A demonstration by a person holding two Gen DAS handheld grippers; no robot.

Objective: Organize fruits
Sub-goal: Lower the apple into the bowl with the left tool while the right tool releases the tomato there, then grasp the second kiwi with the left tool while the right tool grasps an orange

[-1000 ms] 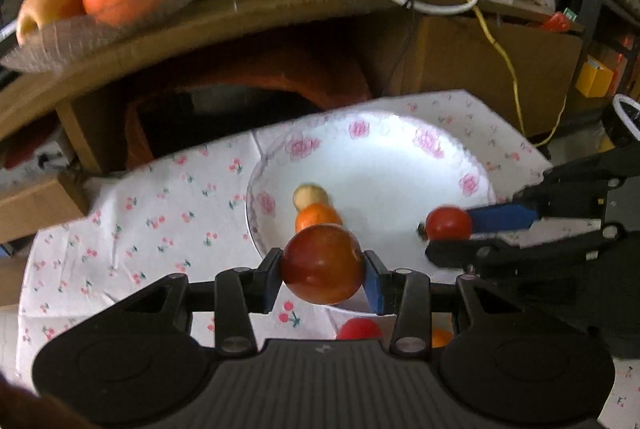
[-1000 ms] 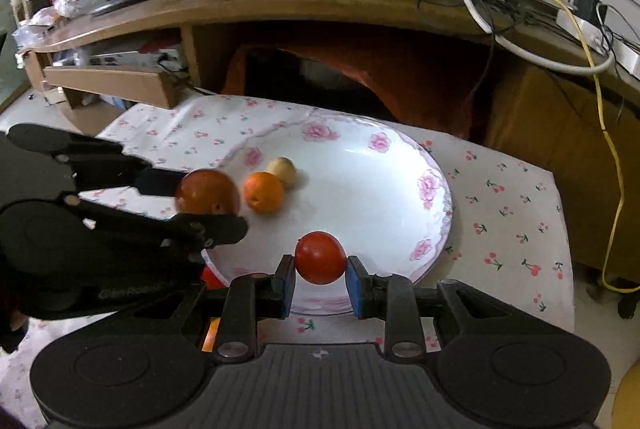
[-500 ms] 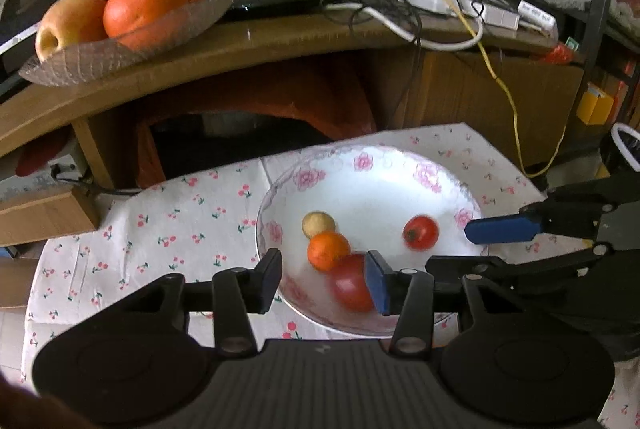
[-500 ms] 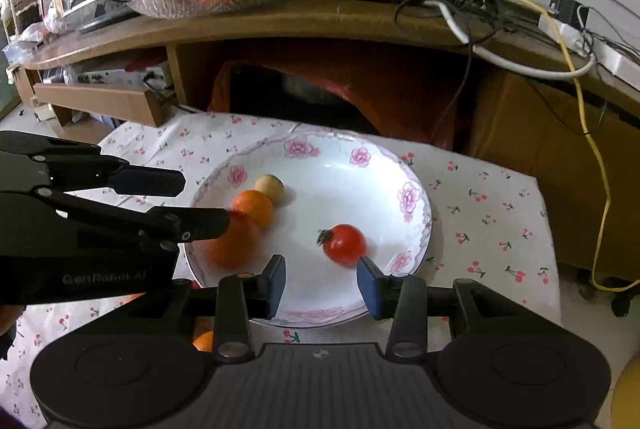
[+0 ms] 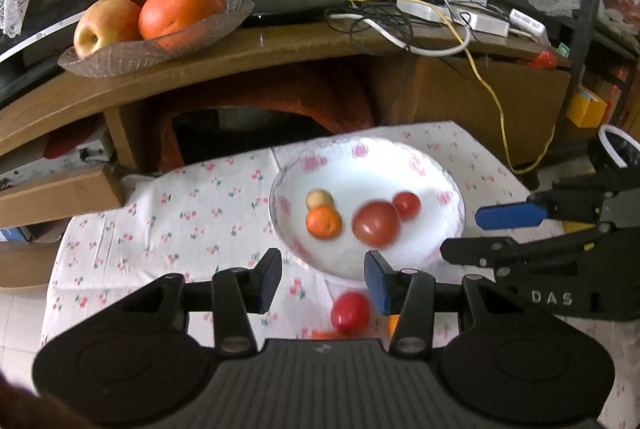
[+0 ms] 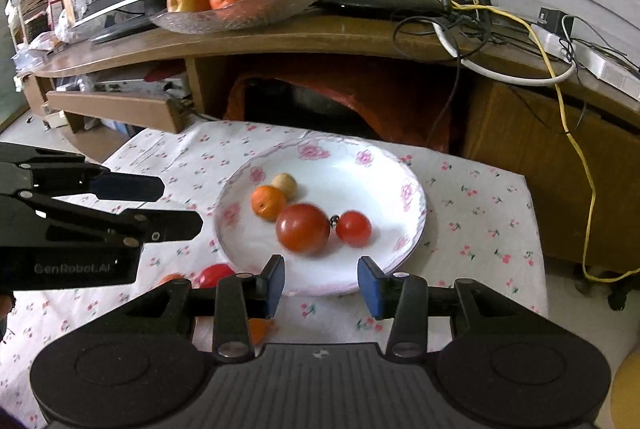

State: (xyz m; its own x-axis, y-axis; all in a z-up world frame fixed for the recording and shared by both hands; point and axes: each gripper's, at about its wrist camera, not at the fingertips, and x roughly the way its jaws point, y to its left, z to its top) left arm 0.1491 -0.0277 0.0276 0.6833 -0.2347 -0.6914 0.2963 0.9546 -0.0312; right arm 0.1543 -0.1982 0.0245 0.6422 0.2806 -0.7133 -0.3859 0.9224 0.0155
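Floral plate (image 6: 408, 189) on the clothed surface (image 6: 480, 213): large tomato (image 6: 303, 227), small tomato (image 6: 353, 228), orange (image 6: 268, 202), pale fruit (image 6: 285, 184). Left gripper (image 5: 323, 276) and right gripper (image 6: 321, 281): fingers released, empty, at near rim. Red fruit (image 5: 350, 313) outside rim.

Both cameras ride low behind their own fingers, looking forward and down over the cherry-print tablecloth (image 5: 192, 213) toward the curved wooden shelf (image 6: 304, 37). The left view looks from the left, the right from the right, both fairly near. Both take in the white flower-rimmed plate (image 5: 436, 165) (image 6: 384, 165) and each other's gripper.
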